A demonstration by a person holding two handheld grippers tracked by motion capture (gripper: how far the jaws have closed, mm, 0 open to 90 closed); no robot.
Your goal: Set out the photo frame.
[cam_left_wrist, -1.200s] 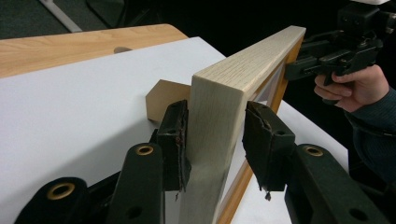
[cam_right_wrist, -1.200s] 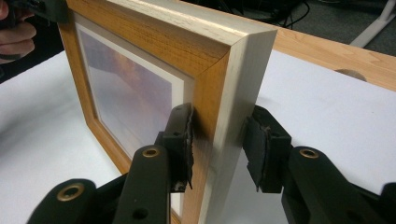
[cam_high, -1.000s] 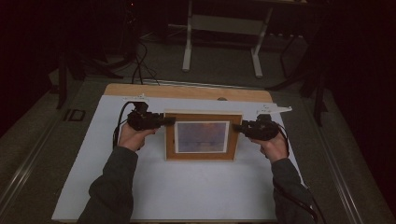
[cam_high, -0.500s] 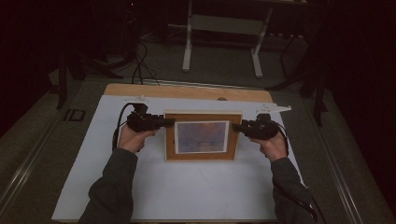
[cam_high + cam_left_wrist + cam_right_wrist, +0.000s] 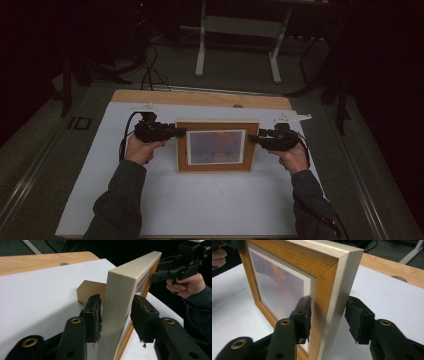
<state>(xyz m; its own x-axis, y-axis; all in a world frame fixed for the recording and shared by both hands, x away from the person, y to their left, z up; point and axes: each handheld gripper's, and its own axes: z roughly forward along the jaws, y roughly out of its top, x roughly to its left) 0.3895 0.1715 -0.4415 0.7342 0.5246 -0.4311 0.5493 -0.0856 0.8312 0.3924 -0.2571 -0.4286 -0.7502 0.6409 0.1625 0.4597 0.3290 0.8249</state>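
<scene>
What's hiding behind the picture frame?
Behind the picture frame a tan stand flap sticks out, resting on the white sheet over the wooden table. The frame covers the rest of its back, so nothing more can be told.

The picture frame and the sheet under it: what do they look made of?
The picture frame looks like wood: visible grain, a honey-brown stained front, a paler unstained-looking outer edge, mitred corner. The picture area looks smooth, possibly glazed; I cannot tell. The white sheet looks matt, paper or thin board, on a light wooden table with grain.
</scene>
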